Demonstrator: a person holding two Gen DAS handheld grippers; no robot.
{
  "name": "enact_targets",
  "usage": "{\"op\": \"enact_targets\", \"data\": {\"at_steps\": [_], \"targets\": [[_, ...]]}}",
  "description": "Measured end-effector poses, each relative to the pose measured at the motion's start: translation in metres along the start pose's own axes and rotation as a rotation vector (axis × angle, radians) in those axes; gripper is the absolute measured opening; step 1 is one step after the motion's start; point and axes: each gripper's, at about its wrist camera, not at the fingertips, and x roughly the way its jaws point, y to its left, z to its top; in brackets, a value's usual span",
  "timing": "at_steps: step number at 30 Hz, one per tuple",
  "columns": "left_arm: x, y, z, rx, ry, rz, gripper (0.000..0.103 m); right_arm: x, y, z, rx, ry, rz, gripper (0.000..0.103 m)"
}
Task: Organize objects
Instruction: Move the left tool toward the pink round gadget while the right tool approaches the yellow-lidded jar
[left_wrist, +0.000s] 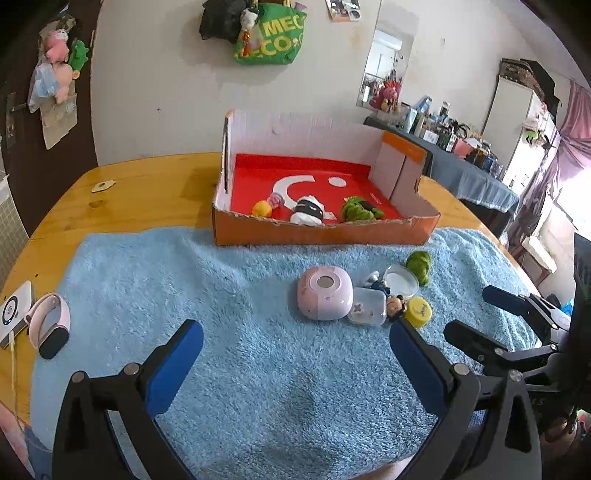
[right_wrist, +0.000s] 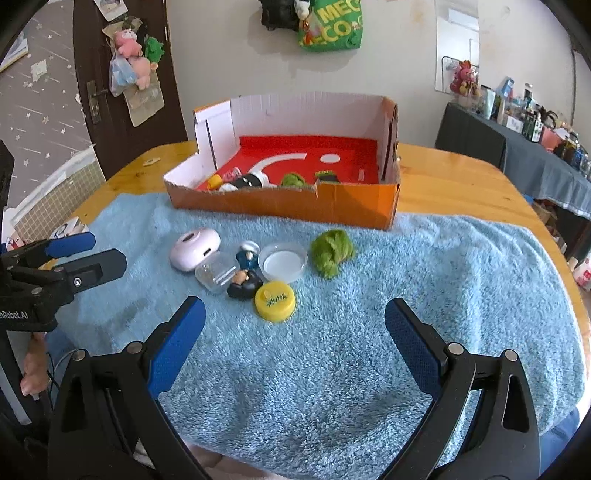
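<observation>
Both claws are hovering low over the blue towel (right_wrist: 424, 266), spread wide and holding nothing: the left claw (left_wrist: 295, 354) is facing the pink case (left_wrist: 325, 293), and the right claw (right_wrist: 293, 325) is facing the yellow cap (right_wrist: 275, 301).

The box (right_wrist: 354, 206), orange outside and red inside, is sitting on the worktop (right_wrist: 450, 173) at the towel's far edge, and I am taking it as the landmark. Several small things are already lying inside it, near its front wall. In front of the box, 6 loose pieces are waiting on the towel: the case, a clear tub (right_wrist: 216, 273), a figurine (right_wrist: 245, 273), a round lid (right_wrist: 282, 262), the cap and a green tuft (right_wrist: 332, 253). The first 5 are crowding together, touching or nearly so; the tuft is lying a little apart to the right, nearer the box's front wall.

The step in hand is probably picking 1 piece to carry into the box. The tuft looks the easiest start for the right claw, since nothing is pressing against it. The cap is flat, so the fingers would need to come down around its rim rather than slide under. The figurine is leaning against the tub and cap, so pulling a neighbour carelessly is likely to tip it. The case is rounded and smooth, so gripping across its middle seems safest for the left claw.
</observation>
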Motion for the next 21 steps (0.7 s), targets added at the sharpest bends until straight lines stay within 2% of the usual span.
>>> {"op": "enact_targets", "data": {"at_steps": [8, 15, 21], "targets": [[0.023, -0.003, 0.002, 0.032, 0.057, -0.003, 0.1, 0.018, -0.001, -0.004, -0.026, 0.058, 0.027, 0.099], [0.044, -0.006, 0.012, 0.054, 0.114, -0.018, 0.083, 0.034, -0.002, -0.003, -0.062, 0.095, 0.044, 0.098], [0.062, -0.01, 0.021, 0.073, 0.149, -0.023, 0.078, 0.045, -0.004, 0.002, -0.095, 0.123, 0.055, 0.082]]}}
